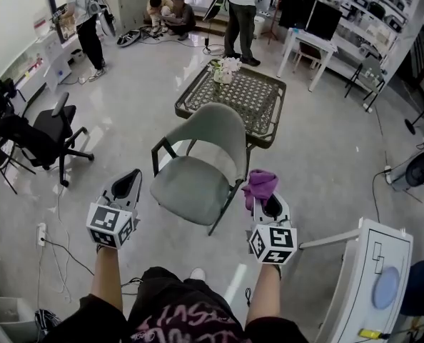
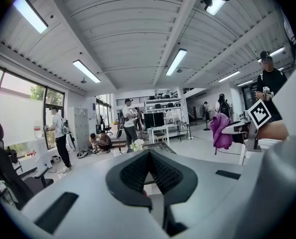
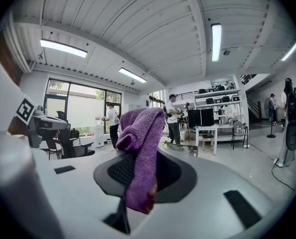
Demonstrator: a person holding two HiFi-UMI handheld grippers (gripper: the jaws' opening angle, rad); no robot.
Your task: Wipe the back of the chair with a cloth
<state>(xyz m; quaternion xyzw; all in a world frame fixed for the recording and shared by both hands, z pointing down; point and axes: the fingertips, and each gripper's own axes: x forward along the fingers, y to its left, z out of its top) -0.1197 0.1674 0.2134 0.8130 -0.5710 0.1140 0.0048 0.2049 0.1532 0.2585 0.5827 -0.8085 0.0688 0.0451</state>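
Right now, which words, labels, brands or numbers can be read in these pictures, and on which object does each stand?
No text can be read.
Pink lettering on the person's black garment: stylised and cut off, unreadable.
The square black-and-white markers on the left tool and right tool: patterns, not words.
The purple terry cloth in the right tool: no label visible.

Chair (image 1: 201, 163) between grippers, table (image 1: 233, 98) behind, cloth (image 1: 259, 186) right

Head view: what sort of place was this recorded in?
Probably an open lab or workshop-style office: white shelving, dark monitors on a white desk, and a black wheeled office chair on the polished grey floor.
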